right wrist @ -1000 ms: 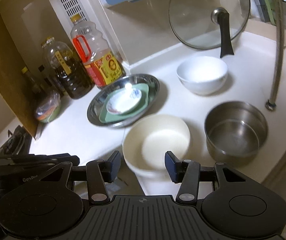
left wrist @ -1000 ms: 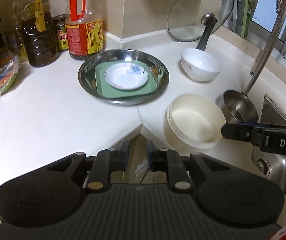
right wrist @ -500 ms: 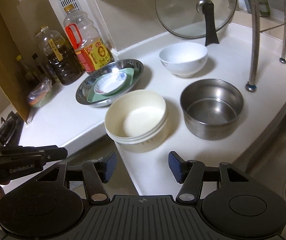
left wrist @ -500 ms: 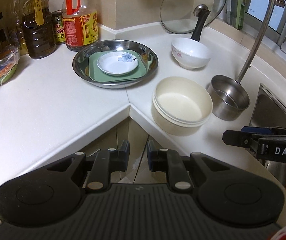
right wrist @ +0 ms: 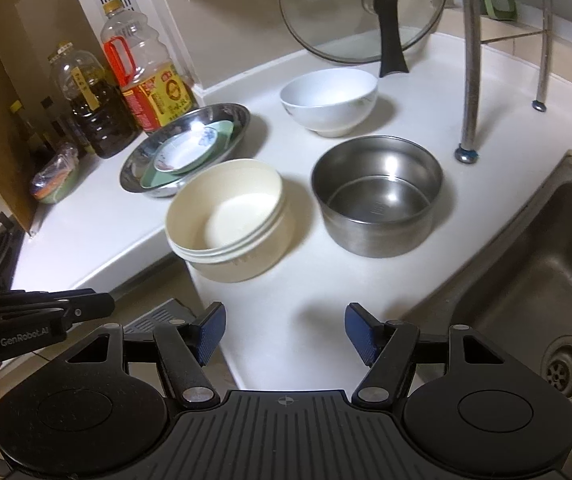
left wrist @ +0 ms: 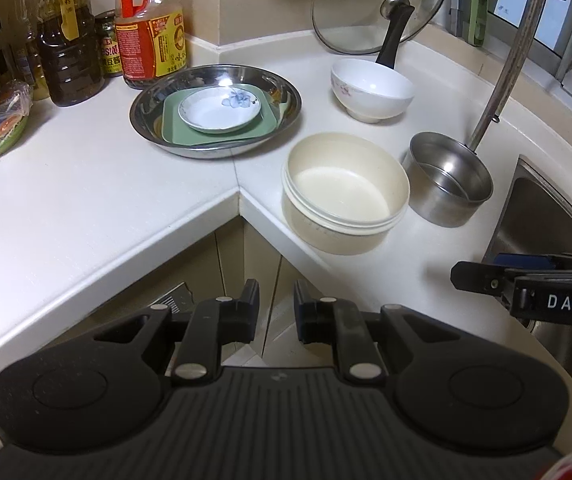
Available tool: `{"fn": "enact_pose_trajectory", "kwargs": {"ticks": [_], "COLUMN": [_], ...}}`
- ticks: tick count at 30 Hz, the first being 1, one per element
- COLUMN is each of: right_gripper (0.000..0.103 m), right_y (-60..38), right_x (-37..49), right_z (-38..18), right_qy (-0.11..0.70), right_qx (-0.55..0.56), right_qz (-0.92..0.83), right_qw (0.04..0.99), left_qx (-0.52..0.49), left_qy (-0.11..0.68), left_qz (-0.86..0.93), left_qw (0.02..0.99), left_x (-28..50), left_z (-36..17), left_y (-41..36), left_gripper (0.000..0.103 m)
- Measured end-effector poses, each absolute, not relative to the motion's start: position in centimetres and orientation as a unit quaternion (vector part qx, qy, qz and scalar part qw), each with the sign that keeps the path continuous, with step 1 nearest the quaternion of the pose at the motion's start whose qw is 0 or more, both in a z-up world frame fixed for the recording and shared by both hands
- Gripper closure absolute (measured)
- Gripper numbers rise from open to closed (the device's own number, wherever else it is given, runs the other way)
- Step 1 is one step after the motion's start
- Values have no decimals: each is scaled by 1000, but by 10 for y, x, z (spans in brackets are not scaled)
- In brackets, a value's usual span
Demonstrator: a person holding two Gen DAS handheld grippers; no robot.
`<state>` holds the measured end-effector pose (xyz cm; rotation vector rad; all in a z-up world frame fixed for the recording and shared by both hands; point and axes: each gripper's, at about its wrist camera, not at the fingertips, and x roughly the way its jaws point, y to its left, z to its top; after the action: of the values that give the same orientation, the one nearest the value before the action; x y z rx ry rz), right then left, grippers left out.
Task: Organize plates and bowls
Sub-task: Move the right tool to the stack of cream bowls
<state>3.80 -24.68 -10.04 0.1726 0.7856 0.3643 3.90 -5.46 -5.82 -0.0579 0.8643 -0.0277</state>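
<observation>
the white counter (left wrist: 86,200) made an inside corner, and its front edge ran just below the cream bowls (right wrist: 226,216), which sat near that edge, well back from both grippers. bare counter lay between the right gripper (right wrist: 284,332) and the bowls, with the sink (right wrist: 534,280) dropping away to the right. the right gripper was released, its jaws having just been opening with nothing between them. the left gripper (left wrist: 276,308) hung off the counter over the cabinet fronts, clenched to a narrow gap and empty. the cream bowls looked nested, though how many i could not tell. beside them stood a steel pot (right wrist: 378,204), behind it a white bowl (right wrist: 328,100). a steel dish (left wrist: 216,114) held a green plate (left wrist: 270,124) under a small white saucer (left wrist: 218,112). a glass lid (right wrist: 362,12) leaned on the wall, its top cut off.
</observation>
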Motion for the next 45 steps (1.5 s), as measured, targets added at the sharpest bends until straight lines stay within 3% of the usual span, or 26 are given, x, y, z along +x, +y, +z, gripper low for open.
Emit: {"fn": "enact_pose_trajectory", "kwargs": {"ticks": [39,45], "right_gripper": [37,45], "right_y": [-232,-219], "right_x": [78,93], "right_z": [-102,-100], "right_qy": [379,371], "right_qx": [143,142], "right_qz": [138,129], "right_qw": [904,909], "left_qx": [-22,-27], "left_qy": [417,421], "left_qz": [-98,-114], "left_qw": [903,899], "left_x": [116,138], "left_z": [-58,-60], "left_y": [-50,-45], "left_gripper": [87,87]}}
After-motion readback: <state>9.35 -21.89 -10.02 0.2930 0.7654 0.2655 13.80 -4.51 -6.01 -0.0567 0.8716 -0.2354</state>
